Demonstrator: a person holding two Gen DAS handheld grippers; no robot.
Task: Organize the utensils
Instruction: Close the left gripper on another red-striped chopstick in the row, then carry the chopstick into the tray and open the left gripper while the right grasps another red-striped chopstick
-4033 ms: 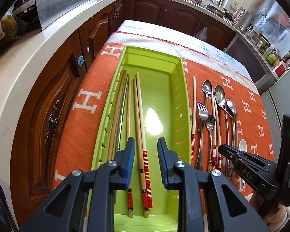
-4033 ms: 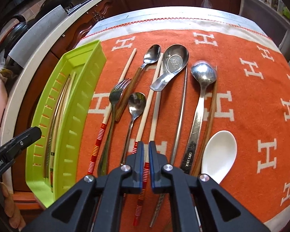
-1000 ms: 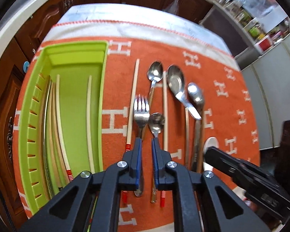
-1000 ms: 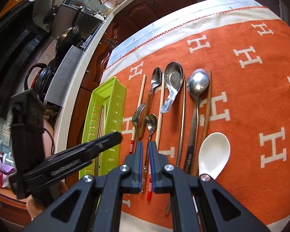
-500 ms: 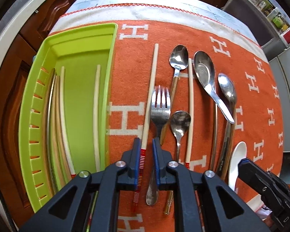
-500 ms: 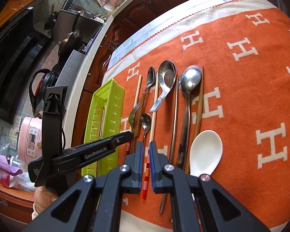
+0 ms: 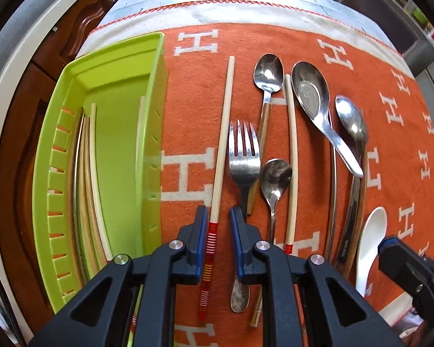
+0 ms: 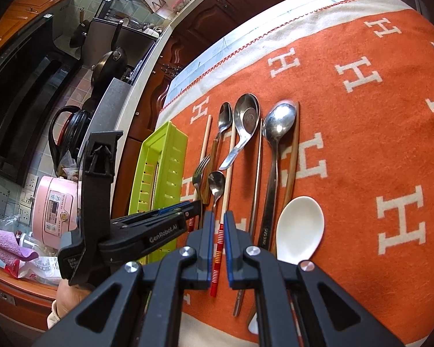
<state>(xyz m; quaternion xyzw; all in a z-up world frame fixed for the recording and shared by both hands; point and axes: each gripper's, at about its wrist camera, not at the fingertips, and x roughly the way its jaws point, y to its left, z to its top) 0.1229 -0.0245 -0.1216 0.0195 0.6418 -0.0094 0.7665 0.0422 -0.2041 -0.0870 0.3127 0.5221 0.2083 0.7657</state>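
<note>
Cloth: orange blanket point(image 8: 361, 150) with white H letters and a pale, red-stitched border, spread over the table.
Appliance: pink rice cooker point(image 8: 55, 211) on the counter at left.
Cookware: dark pan point(image 8: 110, 66) on the stove.
Cabinets: dark wooden doors point(image 7: 81, 26) beyond the table.
Towel: purple cloth point(image 8: 3, 245) beside the cooker.

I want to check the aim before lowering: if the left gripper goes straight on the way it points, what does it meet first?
Most likely the red-striped chopstick lying on the orange cloth: it runs right between the left gripper fingers, which are slightly apart. Depth is unclear.
</note>
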